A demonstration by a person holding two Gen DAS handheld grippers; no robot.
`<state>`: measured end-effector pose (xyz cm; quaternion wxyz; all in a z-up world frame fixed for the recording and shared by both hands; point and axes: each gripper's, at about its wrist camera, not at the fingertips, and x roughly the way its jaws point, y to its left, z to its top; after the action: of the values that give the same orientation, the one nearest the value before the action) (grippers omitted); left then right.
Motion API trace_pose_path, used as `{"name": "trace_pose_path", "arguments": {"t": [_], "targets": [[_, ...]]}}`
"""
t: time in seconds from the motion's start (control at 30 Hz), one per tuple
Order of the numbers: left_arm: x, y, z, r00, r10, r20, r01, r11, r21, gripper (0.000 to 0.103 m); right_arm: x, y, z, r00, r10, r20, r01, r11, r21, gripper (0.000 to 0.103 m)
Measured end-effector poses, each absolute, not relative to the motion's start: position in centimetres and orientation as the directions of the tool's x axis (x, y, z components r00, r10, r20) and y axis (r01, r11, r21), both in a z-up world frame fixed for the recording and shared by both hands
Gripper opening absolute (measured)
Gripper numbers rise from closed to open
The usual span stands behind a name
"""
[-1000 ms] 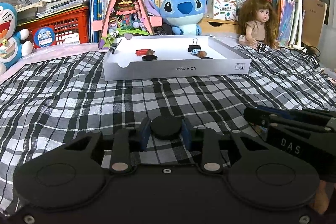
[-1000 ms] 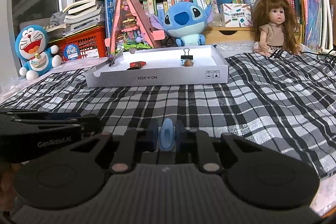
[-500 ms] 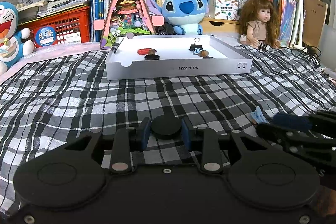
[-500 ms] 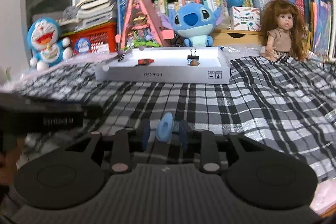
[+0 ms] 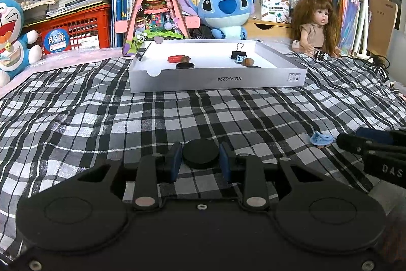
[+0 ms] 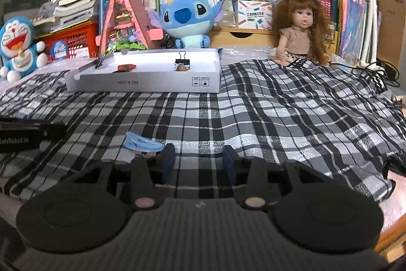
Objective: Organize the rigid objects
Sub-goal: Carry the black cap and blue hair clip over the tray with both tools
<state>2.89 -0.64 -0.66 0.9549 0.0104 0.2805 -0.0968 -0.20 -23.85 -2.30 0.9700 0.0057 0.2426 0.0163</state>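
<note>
Gripping a black disc point(image 5: 201, 153), the left gripper point(image 5: 200, 160) waits — the right gripper point(image 6: 198, 160), jaws opening and empty, sits beside the blue clip point(image 6: 142, 144); next comes carrying the disc ahead to the white tray point(image 5: 218, 83).

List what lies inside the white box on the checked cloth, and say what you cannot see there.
Inside the white box: a black binder clip, a red piece, a black round cap, a brown nut-like piece. The near wall hides the floor just behind it.

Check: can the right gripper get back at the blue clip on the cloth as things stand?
Probably yes. The blue clip lies loose on the checked cloth, just left of the right gripper, whose jaws are opening with nothing between them. Nothing covers the clip; the left gripper, shut on a black disc, sits off to the side.
</note>
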Motion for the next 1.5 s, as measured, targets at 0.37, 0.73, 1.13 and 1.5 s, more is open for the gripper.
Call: {"name": "trace_pose_path", "arguments": {"t": [0.37,0.73,1.13,1.5], "targets": [[2.9,-0.5,-0.7,0.825,-0.179,-0.537,0.186,0.982,-0.040,0.030,-0.5,-21.5,-2.2,0.881,0.140,-0.452,-0.080,0.985,0.150,0.076],[2.8,-0.7,-0.7,0.830,-0.173,-0.530,0.156,0.985,-0.077,0.030,0.1,-19.6,-3.2,0.904,0.005,-0.428,0.063,0.987,0.145,0.069],[2.8,-0.8,-0.7,0.829,-0.175,-0.530,0.153,0.985,-0.086,0.030,0.4,-18.9,-3.1,0.902,0.055,-0.428,-0.015,0.995,0.096,0.044],[4.0,-0.7,0.2,0.830,-0.169,-0.532,0.137,0.985,-0.100,0.030,1.2,-19.2,-2.1,0.908,0.071,-0.413,-0.041,0.996,0.082,0.044]]}}
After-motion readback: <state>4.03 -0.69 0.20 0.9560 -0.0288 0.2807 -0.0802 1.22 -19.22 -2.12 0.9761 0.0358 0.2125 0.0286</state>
